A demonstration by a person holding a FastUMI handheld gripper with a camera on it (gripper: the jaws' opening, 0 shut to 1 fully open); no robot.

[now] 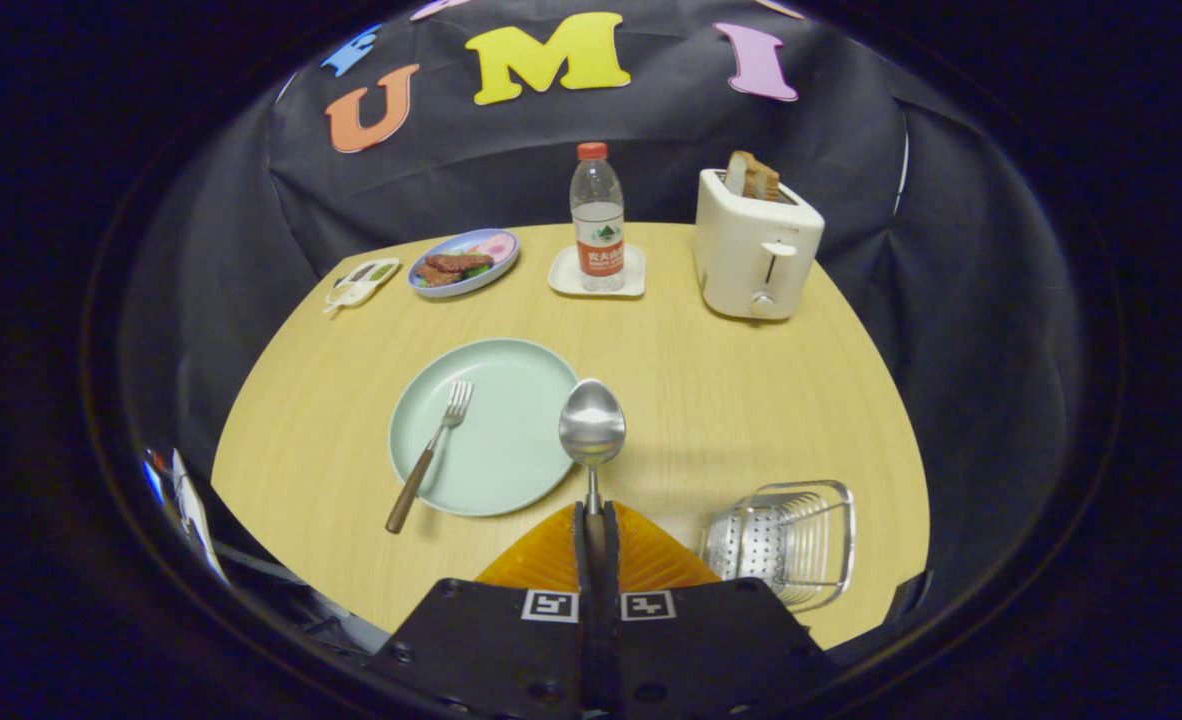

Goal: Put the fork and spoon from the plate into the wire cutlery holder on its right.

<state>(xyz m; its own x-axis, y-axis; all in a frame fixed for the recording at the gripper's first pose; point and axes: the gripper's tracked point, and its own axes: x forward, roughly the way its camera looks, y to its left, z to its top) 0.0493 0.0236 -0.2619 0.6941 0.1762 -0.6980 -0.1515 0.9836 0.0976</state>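
Observation:
My gripper (596,520) is shut on the handle of the spoon (592,425), whose steel bowl sticks out ahead of the fingers, lifted over the right rim of the pale green plate (511,400). The fork (429,456) with a brown handle lies on the plate's left part, tines pointing away, its handle reaching past the near rim onto the table. The wire cutlery holder (786,540) stands on the table to the right of the fingers, close to the near edge, with a perforated cup inside it.
At the back of the wooden table stand a white toaster (756,245) with bread, a water bottle (597,220) on a white coaster, a blue plate of food (463,262) and a small white dish (361,280). Black cloth walls the booth.

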